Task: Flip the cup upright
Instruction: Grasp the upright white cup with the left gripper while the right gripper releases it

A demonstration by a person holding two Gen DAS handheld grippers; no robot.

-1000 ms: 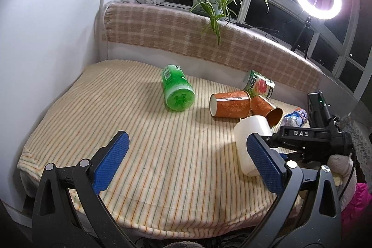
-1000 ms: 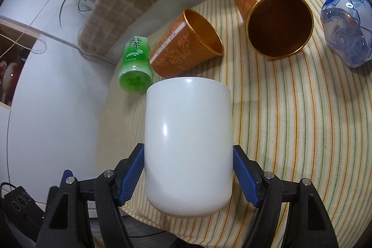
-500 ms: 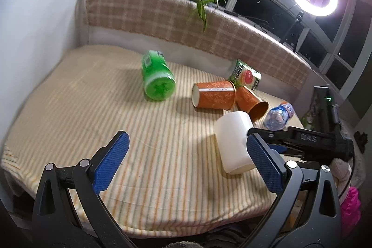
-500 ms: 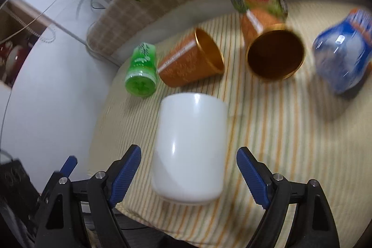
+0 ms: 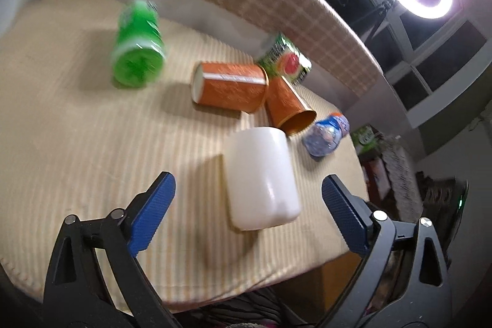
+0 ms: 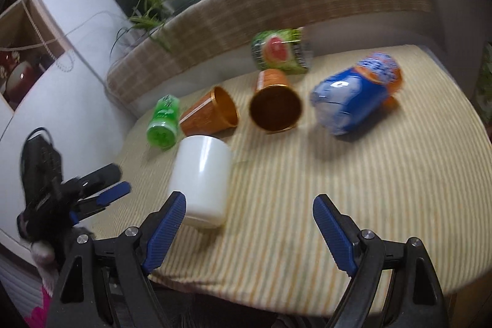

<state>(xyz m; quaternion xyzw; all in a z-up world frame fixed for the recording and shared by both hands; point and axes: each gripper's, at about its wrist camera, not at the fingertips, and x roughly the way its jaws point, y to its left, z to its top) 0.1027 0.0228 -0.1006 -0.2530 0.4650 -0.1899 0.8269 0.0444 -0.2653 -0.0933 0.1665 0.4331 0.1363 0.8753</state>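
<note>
The plain white cylindrical cup (image 5: 261, 177) stands on the striped cloth-covered desk (image 5: 77, 143) near its front edge, free of both tools. Motion blur makes it hard to tell which end is up; in the right wrist view the upper end (image 6: 204, 140) appears to show a rim line, so it may already stand on its base.

The left tool (image 5: 248, 212) is spread wide and holds nothing; the cup sits between its blue pads, touching neither. The right tool (image 6: 249, 220) is equally wide and empty, with the cup off toward its left pad (image 6: 166, 220).

Close behind the cup lie two orange paper cups, one on its side (image 5: 229, 86) and one with its mouth facing forward (image 5: 290, 106). A green plastic bottle (image 5: 138, 54) and a blue-labelled crushed bottle (image 5: 326, 134) lie farther off.

Recommendation: confirm the cup's orientation before any grasp. If inverted, centre it between the pads, grip mid-body, lift clear of the cloth before rotating, and keep away from the orange cups.
</note>
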